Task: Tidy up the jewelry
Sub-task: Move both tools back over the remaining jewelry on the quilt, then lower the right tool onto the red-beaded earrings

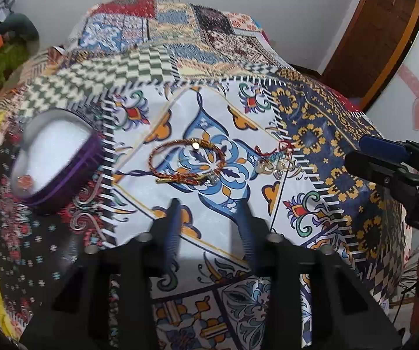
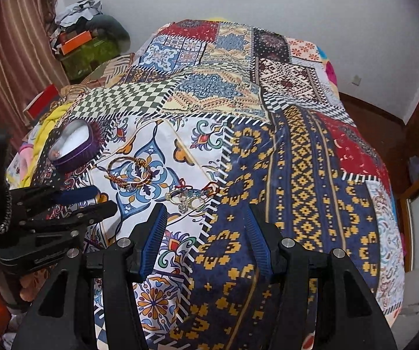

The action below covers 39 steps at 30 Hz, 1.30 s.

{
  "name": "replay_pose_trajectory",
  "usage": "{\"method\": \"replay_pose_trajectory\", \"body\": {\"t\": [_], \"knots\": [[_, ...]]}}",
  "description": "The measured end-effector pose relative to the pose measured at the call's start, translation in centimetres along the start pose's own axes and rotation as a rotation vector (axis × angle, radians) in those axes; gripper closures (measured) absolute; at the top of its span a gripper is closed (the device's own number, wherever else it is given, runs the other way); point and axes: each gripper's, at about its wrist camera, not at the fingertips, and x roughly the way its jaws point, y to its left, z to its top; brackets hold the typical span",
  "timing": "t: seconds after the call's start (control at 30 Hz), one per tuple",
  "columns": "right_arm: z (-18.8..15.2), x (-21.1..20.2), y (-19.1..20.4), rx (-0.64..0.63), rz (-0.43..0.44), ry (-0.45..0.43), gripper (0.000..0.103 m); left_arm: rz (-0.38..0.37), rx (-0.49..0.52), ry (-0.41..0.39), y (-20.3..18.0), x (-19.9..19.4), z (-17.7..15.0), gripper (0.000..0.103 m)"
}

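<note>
Two braided cord bracelets (image 1: 187, 160) | red-gold | flat on quilt (image 1: 326, 134)

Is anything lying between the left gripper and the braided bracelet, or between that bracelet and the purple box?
Nothing visible. The left gripper is open, with only bare patterned bedspread between its fingertips and the braided bracelet. From the bracelet to the open purple box on its left, the cloth is also free of objects.

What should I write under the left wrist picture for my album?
Open left gripper hovers over a braided bracelet on the patchwork bedspread, purple box nearby.
</note>
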Motion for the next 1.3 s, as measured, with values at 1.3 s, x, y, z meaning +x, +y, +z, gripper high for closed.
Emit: {"method": "replay_pose_trajectory", "body": {"t": [1.3], "knots": [[0.0, 7.0, 1.7, -0.069, 0.112, 0.18, 0.086, -0.026, -0.033, -0.021, 2.1, 2.1, 1.9, 0.094]]}}
